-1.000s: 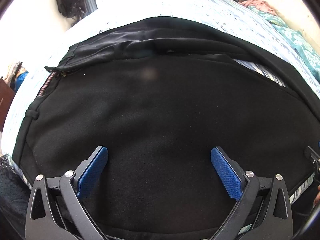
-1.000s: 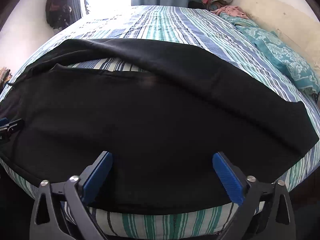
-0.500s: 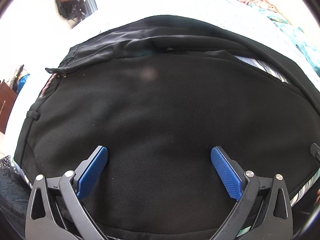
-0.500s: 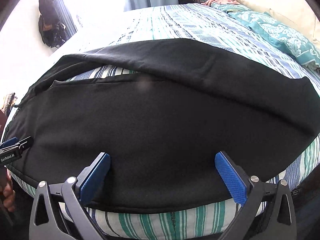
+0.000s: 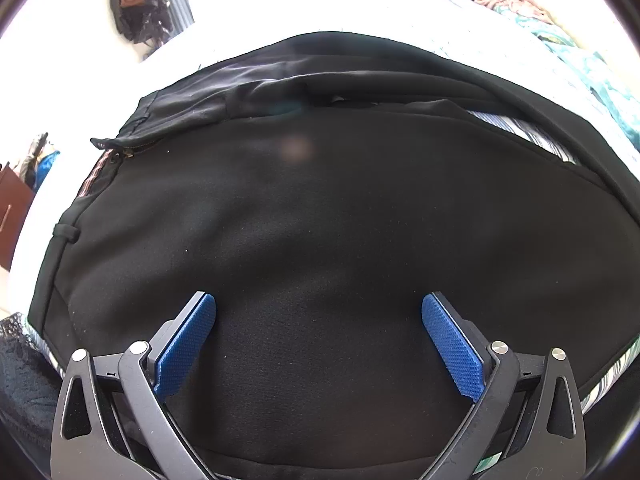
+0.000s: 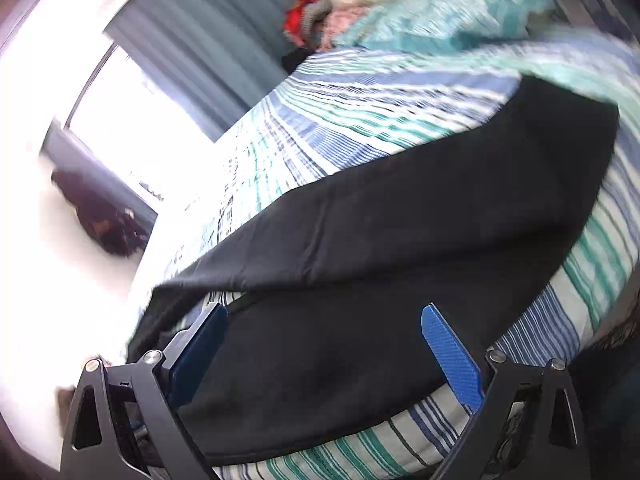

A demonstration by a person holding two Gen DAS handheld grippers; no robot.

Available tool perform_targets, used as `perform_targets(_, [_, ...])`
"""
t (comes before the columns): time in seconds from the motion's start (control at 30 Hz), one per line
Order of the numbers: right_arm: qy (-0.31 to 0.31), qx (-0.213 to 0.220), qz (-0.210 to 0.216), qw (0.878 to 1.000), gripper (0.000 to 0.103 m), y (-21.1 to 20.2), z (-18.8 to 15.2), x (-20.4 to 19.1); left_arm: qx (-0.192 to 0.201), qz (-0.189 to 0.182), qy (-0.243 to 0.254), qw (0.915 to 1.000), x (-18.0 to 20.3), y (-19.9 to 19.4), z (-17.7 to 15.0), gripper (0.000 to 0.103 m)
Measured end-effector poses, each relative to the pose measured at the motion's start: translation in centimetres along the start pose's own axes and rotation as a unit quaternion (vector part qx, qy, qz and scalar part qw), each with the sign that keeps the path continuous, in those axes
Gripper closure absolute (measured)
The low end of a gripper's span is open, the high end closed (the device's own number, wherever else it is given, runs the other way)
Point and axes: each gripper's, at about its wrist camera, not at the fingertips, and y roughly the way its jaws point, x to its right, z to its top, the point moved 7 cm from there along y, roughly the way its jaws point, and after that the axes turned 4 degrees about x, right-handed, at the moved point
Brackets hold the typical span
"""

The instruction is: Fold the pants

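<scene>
The left hand-held gripper (image 5: 319, 332) is angled steeply down over the seat of the black pants (image 5: 320, 220), jaws spread wide with nothing between them. The right hand-held gripper (image 6: 324, 344) is seen rolled to one side above the legs; its jaws have just been closing slightly yet stand wide, unloaded. The pants, of matte soft cloth, are laid flat on the striped bed (image 6: 360, 120). Bare sheet is left beyond the hems.

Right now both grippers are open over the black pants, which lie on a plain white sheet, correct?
Not quite: the sheet is striped in blue, teal and white, as the right wrist view shows. The rest holds: the left gripper and right gripper are open, nothing pinched, over the black pants.
</scene>
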Motion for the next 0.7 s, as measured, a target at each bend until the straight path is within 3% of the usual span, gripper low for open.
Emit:
perform_targets(0.1, [0.096,0.004,-0.002,0.995,0.015,0.6,1.4,3.8,0.002,-0.001,0.000,1.0000,-0.1,0.0,0.0,0.000])
perform_targets(0.27, [0.130,0.044,-0.029,0.990,0.020,1.2,4.5,5.9,0.011,-0.002,-0.001,0.9999,-0.1,-0.2,-0.2,0.000])
perform_targets(0.33, [0.129,0.042,-0.045,0.990,0.034,1.9,5.1,6.2,0.013,-0.006,-0.003,0.9999,-0.1,-0.3,-0.3,0.000])
perform_targets(0.37, [0.127,0.036,-0.058,0.990,0.057,2.2,5.5,6.6,0.011,-0.009,-0.003,0.9999,-0.2,-0.3,-0.3,0.000])
perform_targets(0.4, [0.123,0.029,-0.078,0.989,0.090,2.5,5.7,7.0,0.006,-0.014,-0.004,0.9999,-0.3,-0.3,-0.1,0.000])
perform_targets(0.43, [0.119,0.023,-0.098,0.988,0.097,2.5,5.7,7.5,-0.003,-0.020,-0.005,0.9998,-0.4,-0.4,0.0,0.000])
perform_targets(0.57, [0.083,0.037,-0.089,0.992,0.098,0.5,6.2,6.6,-0.033,-0.051,-0.035,0.9976,-1.7,-1.3,2.4,0.001])
perform_targets(0.7, [-0.003,0.084,-0.041,0.996,0.098,-2.6,8.6,1.1,-0.016,-0.091,-0.124,0.9880,-4.7,-1.4,9.9,0.001])
